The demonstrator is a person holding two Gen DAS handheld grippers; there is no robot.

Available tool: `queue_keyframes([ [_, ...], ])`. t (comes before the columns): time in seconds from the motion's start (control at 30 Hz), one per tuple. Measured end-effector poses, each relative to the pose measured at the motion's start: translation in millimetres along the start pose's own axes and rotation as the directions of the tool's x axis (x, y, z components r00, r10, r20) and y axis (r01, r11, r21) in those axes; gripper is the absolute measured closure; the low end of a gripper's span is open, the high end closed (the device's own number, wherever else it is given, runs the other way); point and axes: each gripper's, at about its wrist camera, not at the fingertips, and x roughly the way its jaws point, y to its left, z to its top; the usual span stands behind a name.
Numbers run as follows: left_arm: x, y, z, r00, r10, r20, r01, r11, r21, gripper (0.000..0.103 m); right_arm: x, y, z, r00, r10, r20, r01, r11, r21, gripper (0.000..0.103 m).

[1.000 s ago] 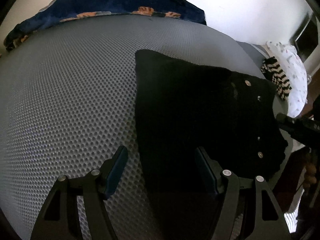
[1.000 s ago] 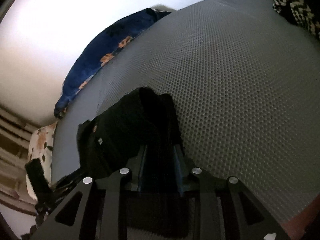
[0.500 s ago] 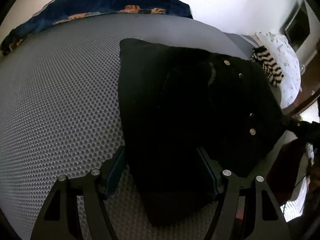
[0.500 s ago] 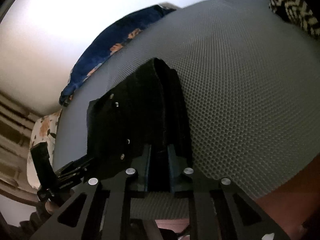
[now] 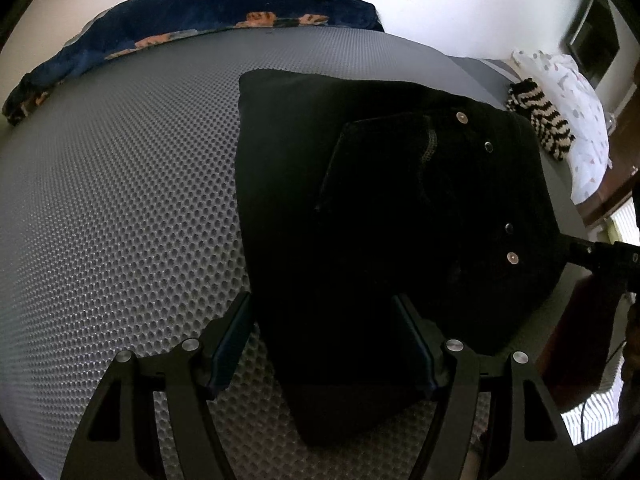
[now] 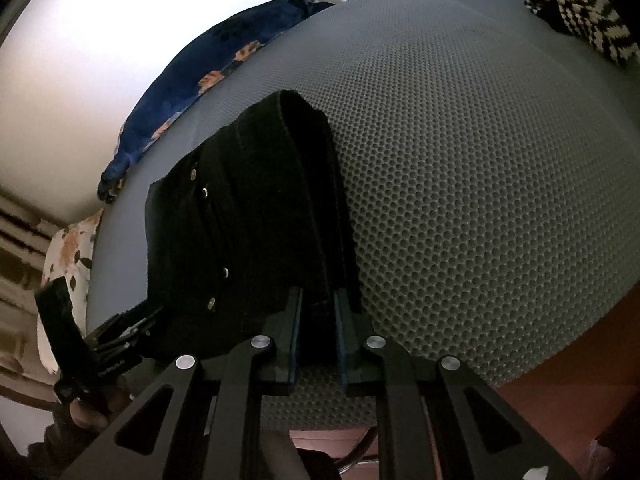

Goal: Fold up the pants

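Observation:
The black pants (image 5: 380, 208) lie folded into a thick block on the grey mesh mattress (image 5: 120, 200), with metal rivets showing on the top layer. My left gripper (image 5: 326, 340) is open, its fingers standing on either side of the near edge of the pants. My right gripper (image 6: 317, 332) is shut on the near folded edge of the pants (image 6: 260, 220), the cloth pinched between its blue pads. The right gripper also shows at the right edge of the left wrist view (image 5: 592, 256), at the waist end of the pants.
A dark blue floral blanket (image 5: 180, 20) lies along the mattress's far edge by the white wall. A black-and-cream zigzag knit (image 5: 540, 120) and a white printed pillow (image 5: 576, 120) lie at the right. The mattress's near edge drops to a brown floor (image 6: 580, 360).
The pants have been drawn toward the mattress's near edge in the right gripper's hold. They now lie between the left gripper's open fingers.

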Motion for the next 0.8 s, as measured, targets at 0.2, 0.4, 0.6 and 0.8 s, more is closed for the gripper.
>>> queue_keyframes([
  [0.2, 0, 3, 5, 1.000, -0.012, -0.011, 0.012, 1.000, -0.015, 0.032, -1, -2, 3, 1.000, 0.003, -0.010, -0.003, 1.000, 0.004, 0.079],
  [0.4, -3, 6, 8, 1.000, -0.017, -0.009, 0.017, 1.000, -0.015, 0.032, -3, 0, 10, 1.000, -0.019, -0.015, 0.019, 1.000, -0.003, 0.068],
  [0.6, -7, 5, 9, 1.000, -0.011, 0.001, 0.011, 1.000, 0.003, 0.032, 2, 3, 18, 0.999, -0.033, -0.017, 0.033, 0.999, -0.012, 0.060],
  [0.8, -11, 12, 14, 0.999, -0.049, 0.008, 0.050, 0.998, -0.027, 0.031, 8, 4, 28, 0.999, -0.028, -0.024, 0.027, 0.999, -0.027, 0.053],
])
